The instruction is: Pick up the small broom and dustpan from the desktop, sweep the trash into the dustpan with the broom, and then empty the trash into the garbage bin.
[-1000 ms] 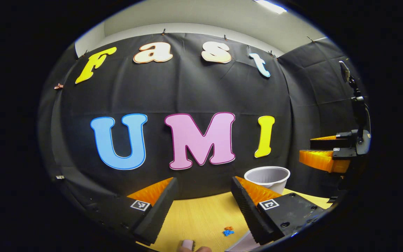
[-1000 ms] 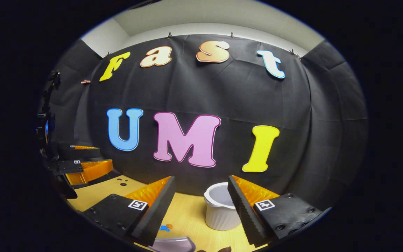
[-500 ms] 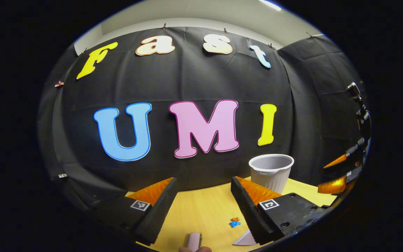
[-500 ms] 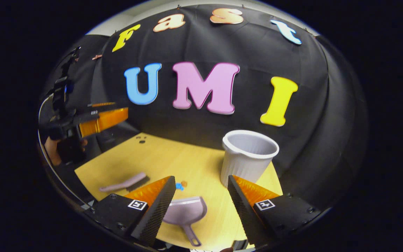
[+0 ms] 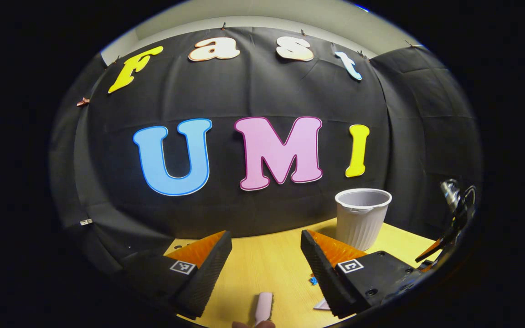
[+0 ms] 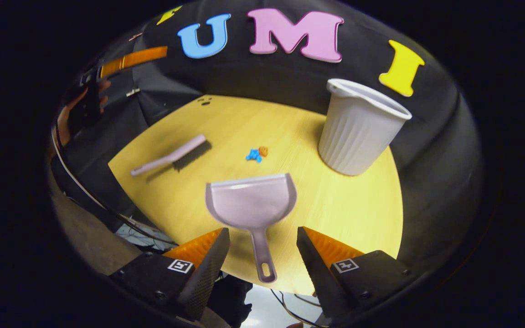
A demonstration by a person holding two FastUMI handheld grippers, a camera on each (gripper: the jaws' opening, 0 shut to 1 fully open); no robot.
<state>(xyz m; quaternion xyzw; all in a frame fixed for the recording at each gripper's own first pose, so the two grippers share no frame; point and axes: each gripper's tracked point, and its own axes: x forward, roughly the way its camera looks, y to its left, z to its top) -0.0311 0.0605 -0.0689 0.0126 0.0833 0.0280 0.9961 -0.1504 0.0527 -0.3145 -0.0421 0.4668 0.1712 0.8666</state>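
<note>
Right tool (image 6: 260, 255): spread wide and holding nothing, poised above the dustpan's handle, which lies in the gap between its fingers.
Left tool (image 5: 265, 269): likewise spread and empty, above the end of the broom's handle.
Dustpan (image 6: 251, 200): flat on the worktop (image 6: 349, 209), scoop mouth turned toward the trash, thin handle with a hang-loop pointing off the near edge; it looks like light, stiff, smooth plastic, so a grip around the straight handle just behind the scoop seems wisest, since the bare shaft could slip or twist.
Dustpan contents: nothing in it.
Trash (image 6: 256, 154): a few small blue and orange scraps just beyond the dustpan's mouth, probably light enough to scatter under a hard sweep.
Broom (image 6: 171, 155): to the left of the dustpan and well apart from it, lying on its side, dark bristles toward the trash; likely light, with a rigid handle and soft bristles, best taken mid-handle.
Garbage bin (image 6: 358, 127): upright beyond the dustpan to its right, ribbed, open-topped; its inside cannot be seen.
</note>
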